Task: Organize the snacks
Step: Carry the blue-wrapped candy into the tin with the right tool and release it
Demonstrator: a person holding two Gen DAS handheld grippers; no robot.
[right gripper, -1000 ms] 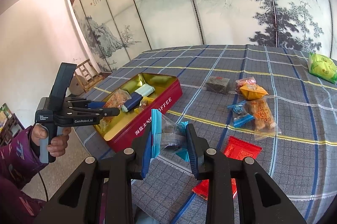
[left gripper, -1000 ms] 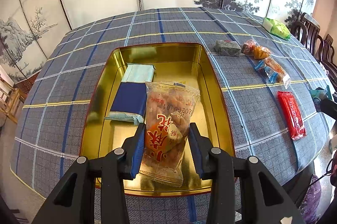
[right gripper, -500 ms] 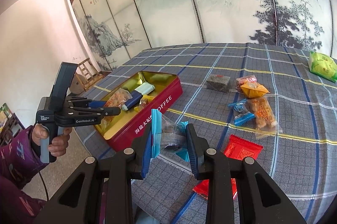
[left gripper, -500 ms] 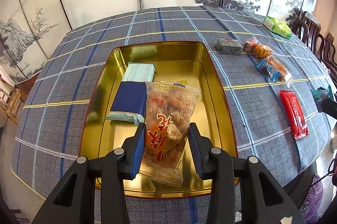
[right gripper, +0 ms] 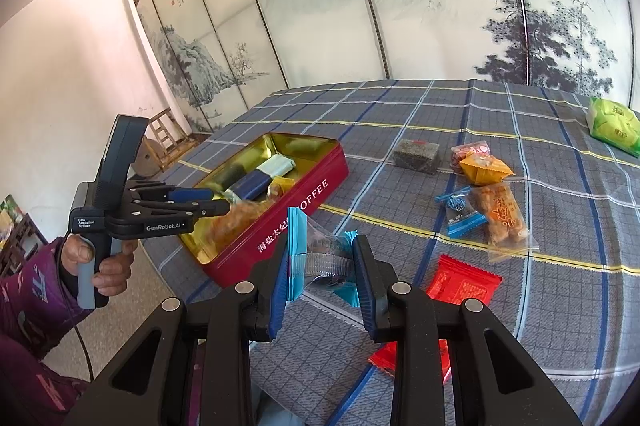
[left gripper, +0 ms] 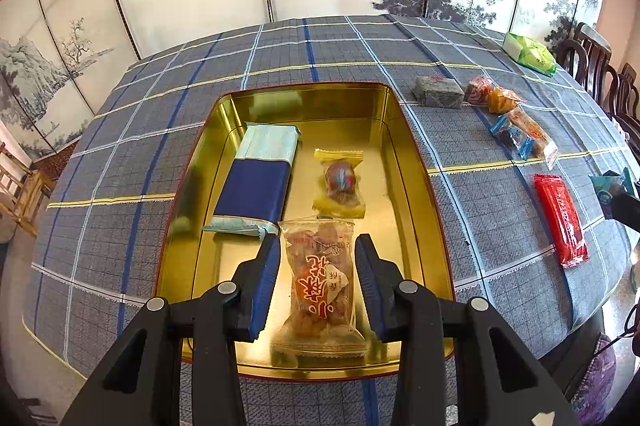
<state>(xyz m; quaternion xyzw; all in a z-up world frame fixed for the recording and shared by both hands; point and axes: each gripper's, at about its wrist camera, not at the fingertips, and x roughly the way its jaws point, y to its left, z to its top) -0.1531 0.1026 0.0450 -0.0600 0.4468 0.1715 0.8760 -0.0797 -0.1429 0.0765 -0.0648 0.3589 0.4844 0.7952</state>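
The clear snack packet with red characters (left gripper: 322, 286) lies flat on the gold floor of the tin (left gripper: 416, 161), at its near end. I have the left gripper (left gripper: 316, 280) above it with both fingers spread; there is a gap on each side of the packet and neither pad touches it.

Inside the tin, farther in on the left, lies the blue and pale green bar (left gripper: 260, 177). To its right is the yellow-wrapped sweet (left gripper: 339, 181), just beyond the clear packet's far edge. From the right wrist view the tin's outer wall (right gripper: 304, 205) is red with white lettering.

My right gripper (right gripper: 322, 266) is clamped on a blue-ended clear candy wrapper (right gripper: 320, 258), held in the air near the tin's right side.

On the plaid tablecloth (left gripper: 120, 145) to the right of the tin, from far to near: the green bag (left gripper: 528, 51), the grey block (left gripper: 438, 91), two orange packets (left gripper: 494, 95), a blue-ended candy (left gripper: 512, 137) touching a long clear packet (left gripper: 532, 135), and the red packet (left gripper: 560, 222). I cannot tell from either view whether the two orange packets overlap or merely touch.
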